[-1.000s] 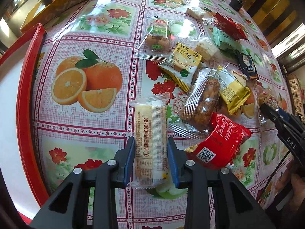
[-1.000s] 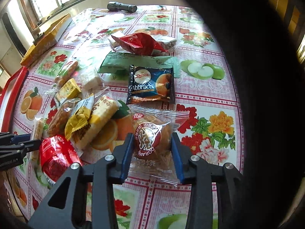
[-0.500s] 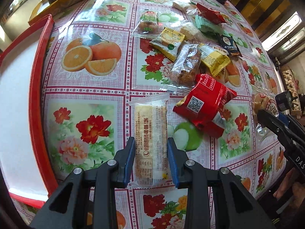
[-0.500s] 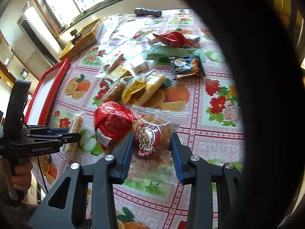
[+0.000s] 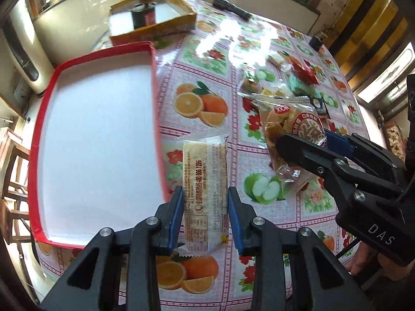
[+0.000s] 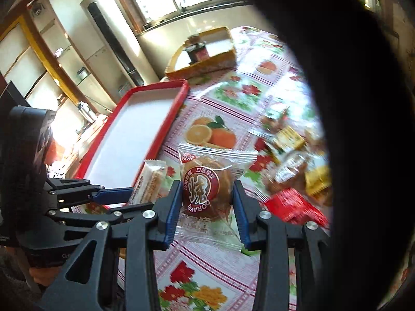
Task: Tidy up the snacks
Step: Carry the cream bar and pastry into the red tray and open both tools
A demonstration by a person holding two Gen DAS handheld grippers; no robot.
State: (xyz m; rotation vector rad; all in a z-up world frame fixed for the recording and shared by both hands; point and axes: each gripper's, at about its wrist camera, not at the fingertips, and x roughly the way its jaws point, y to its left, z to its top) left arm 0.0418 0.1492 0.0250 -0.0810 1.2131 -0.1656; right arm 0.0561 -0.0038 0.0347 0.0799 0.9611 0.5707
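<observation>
My left gripper (image 5: 203,207) is shut on a long pale wafer bar packet (image 5: 205,181) and holds it above the table, just right of the red-rimmed white tray (image 5: 98,140). My right gripper (image 6: 206,204) is shut on a clear-wrapped round dorayaki cake (image 6: 205,189); that cake also shows in the left wrist view (image 5: 290,132), lifted beside the wafer bar. The tray shows in the right wrist view (image 6: 135,134) to the left. The wafer bar (image 6: 150,181) and left gripper (image 6: 114,197) sit left of the cake.
Several loose snack packets (image 6: 293,165) lie on the fruit-print tablecloth (image 5: 202,103) to the right. A yellow box (image 5: 153,23) with a dark can stands behind the tray. A black flashlight (image 5: 230,6) lies at the far edge.
Both grippers have lifted and swung left with their snacks, away from the snack pile and toward the red tray, which now fills the left side of both views.
</observation>
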